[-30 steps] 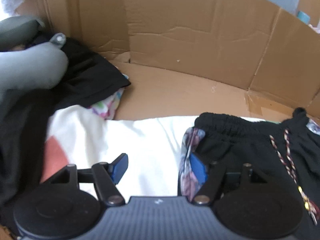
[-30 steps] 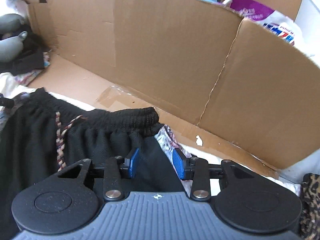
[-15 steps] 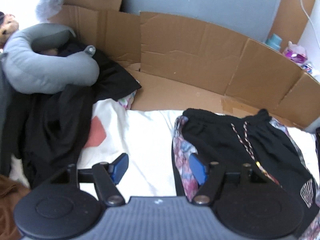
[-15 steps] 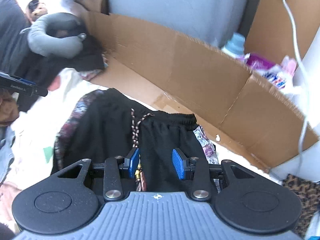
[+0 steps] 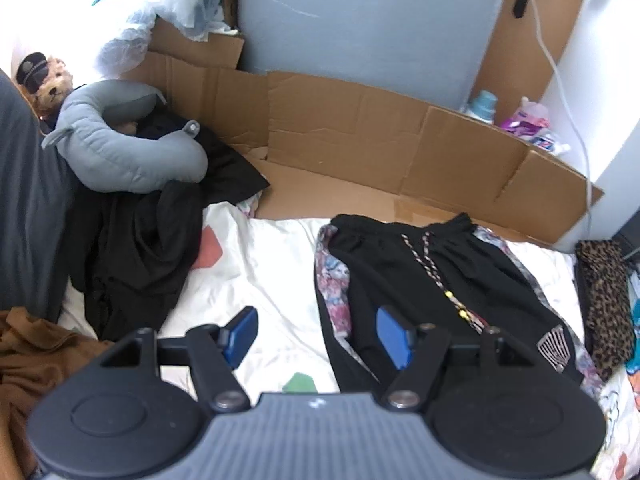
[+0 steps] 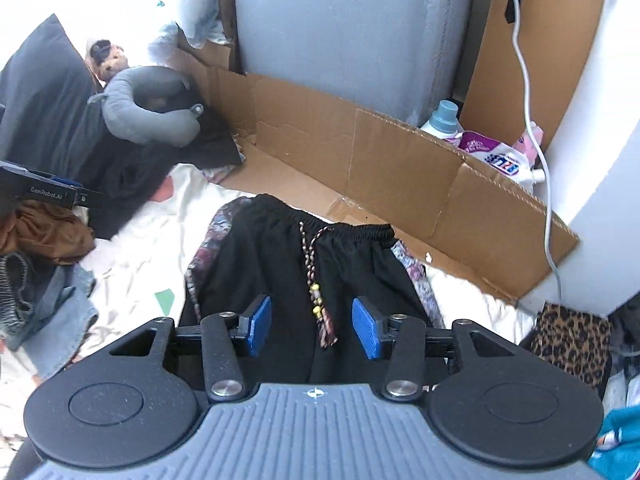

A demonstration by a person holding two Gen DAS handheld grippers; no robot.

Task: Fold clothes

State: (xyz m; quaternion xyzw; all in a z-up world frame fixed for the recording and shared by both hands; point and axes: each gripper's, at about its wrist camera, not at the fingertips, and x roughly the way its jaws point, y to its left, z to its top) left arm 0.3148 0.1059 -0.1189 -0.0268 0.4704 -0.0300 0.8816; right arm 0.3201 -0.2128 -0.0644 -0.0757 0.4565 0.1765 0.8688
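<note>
Black shorts [image 5: 432,276] with patterned side stripes and a braided drawstring [image 5: 424,256] lie flat on a white sheet [image 5: 276,280], waistband toward the cardboard. They also show in the right wrist view [image 6: 280,272]. My left gripper [image 5: 316,336] is open and empty, raised above the shorts' left edge. My right gripper [image 6: 310,326] is open and empty, raised above the shorts' middle, over the drawstring [image 6: 314,280]. The left gripper's body shows at the left edge of the right wrist view [image 6: 44,194].
A cardboard wall [image 5: 360,136] borders the far side. A grey neck pillow [image 5: 124,152] lies on a black clothes pile [image 5: 140,248] at left, beside a teddy bear [image 5: 48,84]. Brown cloth [image 5: 36,356] and denim [image 6: 60,320] lie left. Leopard fabric [image 6: 572,344] lies right. Bottles [image 6: 444,120] stand behind.
Both grippers have lifted up and back from the shorts' waistband, so the whole garment and room come into view. Both stay open and empty.
</note>
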